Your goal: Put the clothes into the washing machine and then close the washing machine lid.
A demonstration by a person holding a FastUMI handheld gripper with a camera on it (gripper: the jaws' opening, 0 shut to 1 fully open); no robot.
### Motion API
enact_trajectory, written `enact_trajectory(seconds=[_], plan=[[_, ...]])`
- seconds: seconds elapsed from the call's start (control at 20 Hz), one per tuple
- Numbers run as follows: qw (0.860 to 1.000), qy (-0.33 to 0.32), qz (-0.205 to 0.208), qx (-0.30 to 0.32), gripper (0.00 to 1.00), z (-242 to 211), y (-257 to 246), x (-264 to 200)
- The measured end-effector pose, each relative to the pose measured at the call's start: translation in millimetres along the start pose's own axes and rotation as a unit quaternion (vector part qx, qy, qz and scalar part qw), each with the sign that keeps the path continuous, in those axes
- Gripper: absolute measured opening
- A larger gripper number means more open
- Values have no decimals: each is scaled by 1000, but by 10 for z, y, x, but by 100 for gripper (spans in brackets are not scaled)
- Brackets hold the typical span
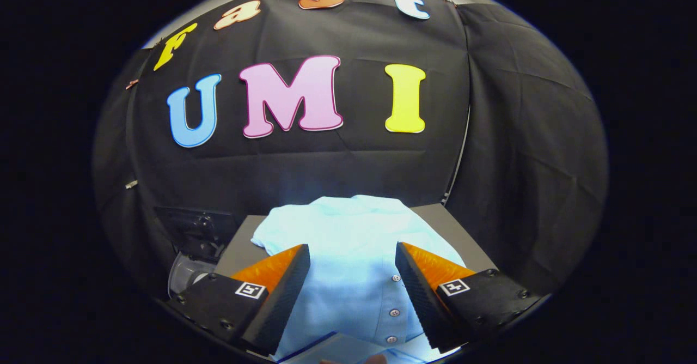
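Tongs (353, 252) spread apart above a pale blue shirt (354, 244) on a grey table (441, 217), washing machine (190, 255) beside it

- The camera rides on the gripper (353, 255) and looks forward along its parted jaws, angled slightly down.
- It sits close above the near edge of the grey surface (242, 244), with a pale blue shirt (348, 244) just ahead of the jaws.
- It faces the booth's black cloth wall (326, 168) beyond the surface's far edge.
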State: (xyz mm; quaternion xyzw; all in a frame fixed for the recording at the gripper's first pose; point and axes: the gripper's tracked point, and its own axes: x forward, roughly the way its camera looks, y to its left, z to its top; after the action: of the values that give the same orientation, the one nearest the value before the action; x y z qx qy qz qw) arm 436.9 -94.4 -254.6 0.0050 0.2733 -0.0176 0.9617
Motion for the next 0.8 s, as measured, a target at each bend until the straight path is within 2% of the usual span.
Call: enact_trajectory(seconds=[0.25, 0.45, 0.7, 0.8], plan=[[999, 43, 21, 20, 100, -101, 62, 242], [997, 79, 20, 9, 99, -200, 29, 338], [997, 73, 16, 10, 99, -43, -48, 194], [997, 73, 0, 9, 99, -45, -174, 229]])
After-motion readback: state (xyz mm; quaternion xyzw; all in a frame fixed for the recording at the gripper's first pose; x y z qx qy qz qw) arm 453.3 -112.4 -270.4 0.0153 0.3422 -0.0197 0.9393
